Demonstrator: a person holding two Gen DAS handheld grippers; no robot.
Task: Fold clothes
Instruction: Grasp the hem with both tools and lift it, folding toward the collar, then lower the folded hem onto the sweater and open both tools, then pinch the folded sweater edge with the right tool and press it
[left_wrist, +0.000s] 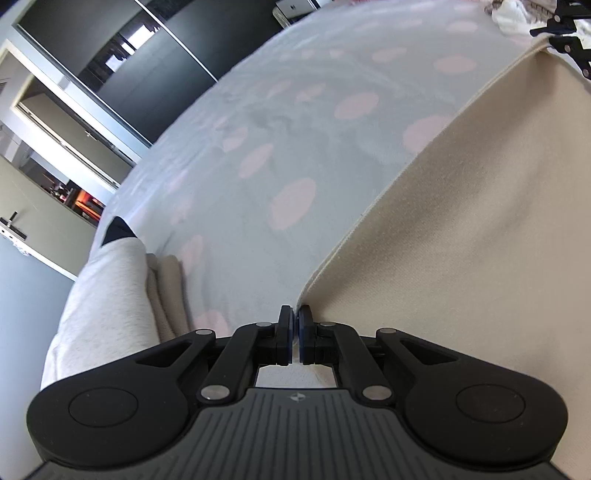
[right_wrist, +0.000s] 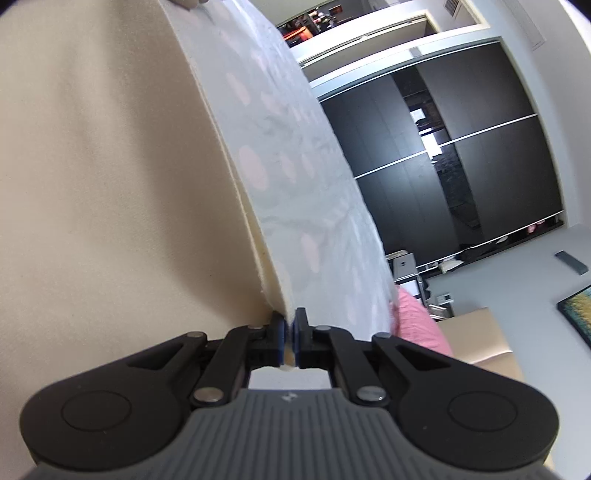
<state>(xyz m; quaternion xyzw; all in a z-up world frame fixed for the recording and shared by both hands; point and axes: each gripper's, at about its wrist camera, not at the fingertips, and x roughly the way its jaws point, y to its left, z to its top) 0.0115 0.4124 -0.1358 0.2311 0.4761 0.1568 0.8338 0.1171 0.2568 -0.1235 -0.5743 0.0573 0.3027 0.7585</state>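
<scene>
A: Left tongs (left_wrist: 295, 334): your pads are pressed together with only a sliver between them, and the corner edge of the beige garment (left_wrist: 461, 258) runs straight into that gap. Logged as clamped on cloth.

B: And your right tongs (right_wrist: 289, 338)?

A: Same reading. Nearly closed, pale fabric edge caught between the blue-faced pads. In the right wrist view the beige garment (right_wrist: 110, 184) fills the whole left half, and its layered hem curves down into the pads. You hold one piece by two corners.

B: Where does the garment sit?

A: On the bed. It lies over the pale bedspread with pink dots (left_wrist: 295, 155), covering the side to the right in the left wrist view, and its hem crosses the spread diagonally toward the far edge. At the far right corner of that view, a dark shape that may be your other tool (left_wrist: 565, 33) shows beside some crumpled white cloth (left_wrist: 517, 14).

B: Anything else on the bed?

A: A light grey folded item (left_wrist: 103, 295) near the left edge, with a tan folded piece (left_wrist: 166, 291) just beside it, touching. A dark tip (left_wrist: 118, 229) pokes out at the grey item's far end; what it belongs to, you cannot tell. In the right wrist view a pink cloth (right_wrist: 417, 325) lies off the bed's edge, and a dark sliding wardrobe (right_wrist: 461, 166) stands behind.
</scene>
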